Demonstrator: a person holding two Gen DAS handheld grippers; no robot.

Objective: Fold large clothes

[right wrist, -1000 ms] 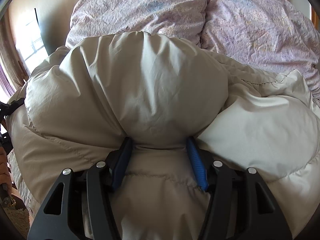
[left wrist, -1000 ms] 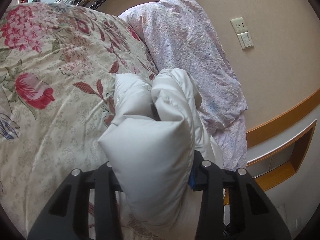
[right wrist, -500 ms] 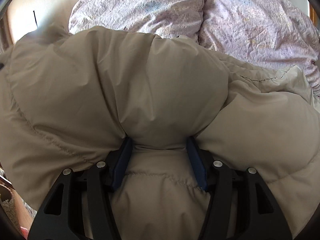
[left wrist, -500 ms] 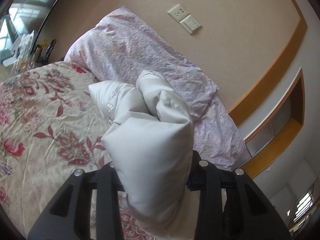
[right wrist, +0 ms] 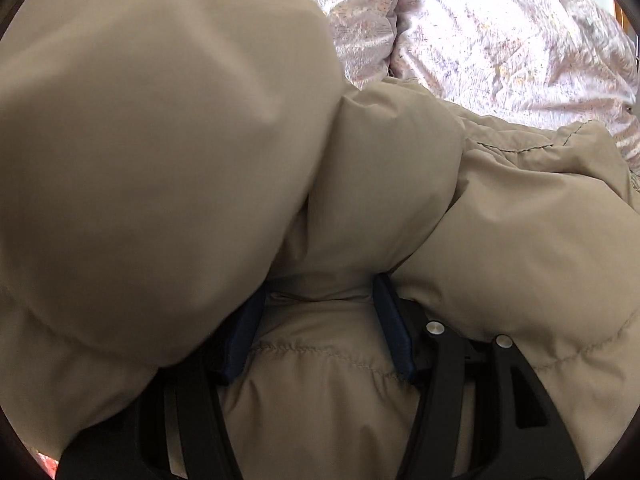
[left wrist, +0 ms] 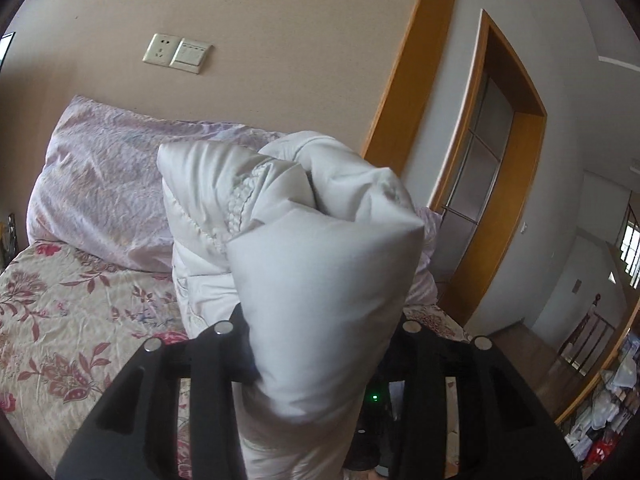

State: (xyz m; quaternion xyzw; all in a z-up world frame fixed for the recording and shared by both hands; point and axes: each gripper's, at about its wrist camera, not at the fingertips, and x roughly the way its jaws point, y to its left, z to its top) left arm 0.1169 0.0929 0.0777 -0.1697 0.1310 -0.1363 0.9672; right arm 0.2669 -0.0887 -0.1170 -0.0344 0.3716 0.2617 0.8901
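A puffy off-white down jacket [left wrist: 320, 272] is bunched up in my left gripper [left wrist: 320, 344], which is shut on a thick fold of it and holds it above the bed. In the right wrist view the same jacket [right wrist: 160, 140] fills most of the frame and looks beige. My right gripper [right wrist: 320, 320] is shut on a padded fold between its blue pads [right wrist: 394, 328]. A big bulge of jacket hangs close over the left side of the lens and hides the left finger.
A floral bedspread [left wrist: 68, 320] covers the bed below. Lilac pillows [left wrist: 104, 200] lie against the beige wall, also in the right wrist view [right wrist: 500, 40]. A socket and switch [left wrist: 176, 54] sit on the wall. A wooden door frame [left wrist: 516, 160] stands right.
My left gripper has lifted and swung right with the jacket, from facing the bedspread to facing the wall and door. In the right wrist view the jacket bulge has come closer over the lens.
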